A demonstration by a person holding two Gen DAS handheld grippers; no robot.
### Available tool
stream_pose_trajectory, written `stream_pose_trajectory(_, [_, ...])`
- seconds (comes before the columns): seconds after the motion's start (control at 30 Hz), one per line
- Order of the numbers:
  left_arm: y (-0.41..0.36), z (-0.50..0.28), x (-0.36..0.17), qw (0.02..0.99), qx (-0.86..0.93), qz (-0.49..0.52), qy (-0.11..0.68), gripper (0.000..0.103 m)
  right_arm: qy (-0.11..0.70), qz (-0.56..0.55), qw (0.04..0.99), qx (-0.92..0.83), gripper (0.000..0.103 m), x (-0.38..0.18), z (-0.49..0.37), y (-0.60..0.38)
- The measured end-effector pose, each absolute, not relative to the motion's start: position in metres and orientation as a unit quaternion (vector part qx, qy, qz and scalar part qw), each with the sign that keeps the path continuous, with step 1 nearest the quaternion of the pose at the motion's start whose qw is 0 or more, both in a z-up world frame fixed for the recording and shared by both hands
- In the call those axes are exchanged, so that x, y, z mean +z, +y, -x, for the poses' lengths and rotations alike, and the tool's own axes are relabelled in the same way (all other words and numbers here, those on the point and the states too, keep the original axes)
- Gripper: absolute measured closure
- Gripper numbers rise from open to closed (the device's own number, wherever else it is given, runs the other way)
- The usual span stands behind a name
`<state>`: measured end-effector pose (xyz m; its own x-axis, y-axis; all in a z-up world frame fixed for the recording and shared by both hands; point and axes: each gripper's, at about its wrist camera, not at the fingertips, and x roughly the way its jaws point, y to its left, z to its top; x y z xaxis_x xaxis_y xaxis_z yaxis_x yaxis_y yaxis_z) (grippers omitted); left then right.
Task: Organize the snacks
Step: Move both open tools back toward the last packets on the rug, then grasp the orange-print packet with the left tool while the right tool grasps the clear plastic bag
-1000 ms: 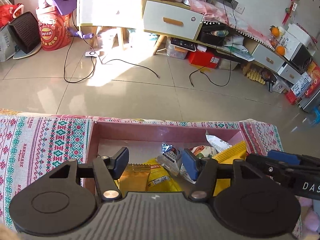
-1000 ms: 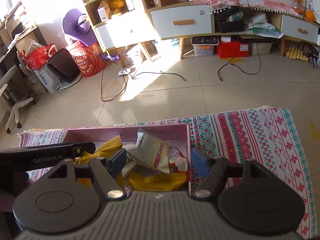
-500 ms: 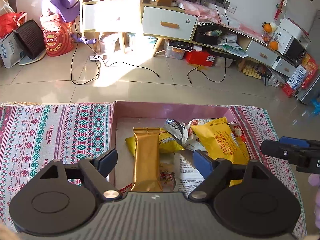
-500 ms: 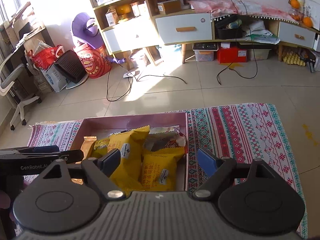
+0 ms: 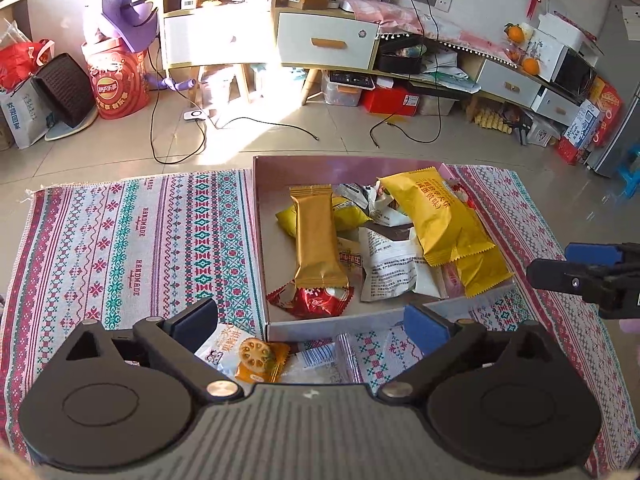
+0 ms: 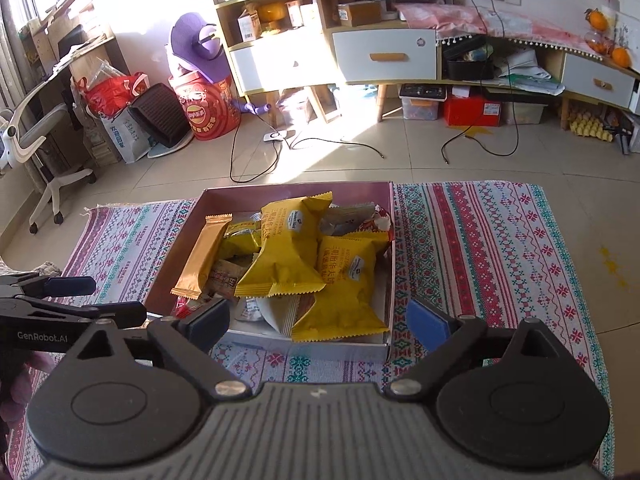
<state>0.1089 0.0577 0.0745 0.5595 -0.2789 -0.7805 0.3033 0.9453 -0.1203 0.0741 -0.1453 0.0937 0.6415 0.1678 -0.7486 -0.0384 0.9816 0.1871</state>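
Left wrist view: the left gripper [image 5: 310, 320] has just been spreading its jaws, now released and gripping nothing, low in the frame over a biscuit packet [image 5: 244, 354] on the patterned cloth [image 5: 132, 240]. At centre, the pink box [image 5: 320, 168] holds the snacks [image 5: 432, 216]. Right wrist view: the right gripper [image 6: 316, 320], likewise just opened and empty, hangs before the box's near wall.

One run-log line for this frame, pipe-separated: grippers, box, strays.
left gripper: open, empty, jaws just opening | right gripper: open, empty, jaws just opening | pink box: holds snacks | biscuit packet: outside box, on cloth
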Motion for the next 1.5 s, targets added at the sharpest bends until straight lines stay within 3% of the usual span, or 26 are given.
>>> stream_pose_trajectory(0.57, [0.084, -0.068, 0.035, 0.880, -0.145, -0.052, 0.450, 0.000, 0.430, -0.038, 0.899, 0.066, 0.005, 0.063, -0.039, -0.121])
stream_pose_trajectory(1.17, [0.092, -0.110, -0.001, 0.898, -0.150, -0.054, 0.411, 0.002, 0.453, 0.046, 0.879, 0.141, 0.005, 0.033, -0.022, -0.075])
stream_pose_trajectory(1.3, [0.097, -0.117, -0.003, 0.892, -0.155, -0.012, 0.425, 0.024, 0.446, 0.060, 0.879, 0.157, 0.005, 0.032, -0.020, -0.068])
stream_pose_trajectory(1.5, [0.097, -0.113, -0.009, 0.886, -0.150, -0.015, 0.440, 0.033, 0.444, 0.073, 0.876, 0.175, 0.005, 0.031, -0.018, -0.058])
